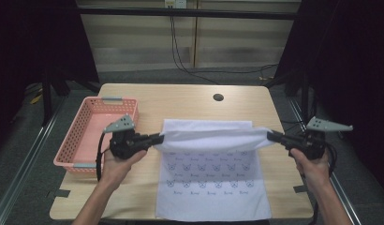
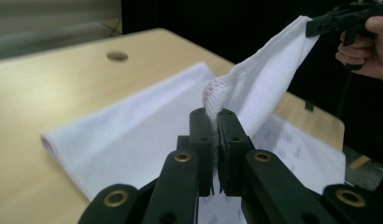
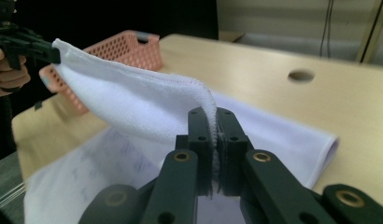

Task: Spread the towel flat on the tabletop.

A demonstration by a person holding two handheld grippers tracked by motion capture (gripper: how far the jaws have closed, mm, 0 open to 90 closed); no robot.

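Above the wooden table [image 1: 134,96], both grippers' jaws pinch the white towel's [image 1: 213,183] corners.

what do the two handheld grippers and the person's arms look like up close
Both the left gripper and right gripper are black, with two blocky jaws on brass-coloured pivots, a grey three-cornered plate on top and a black trailing cable. The forearms are bare, no sleeves.

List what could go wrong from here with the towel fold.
1. Each gripper, left gripper and right gripper, pinches only a thin corner of the white towel, so a corner may slip out.
2. If the hands pull unevenly, the lifted edge could land skewed.
3. The left hand is close to the pink basket and might bump it.
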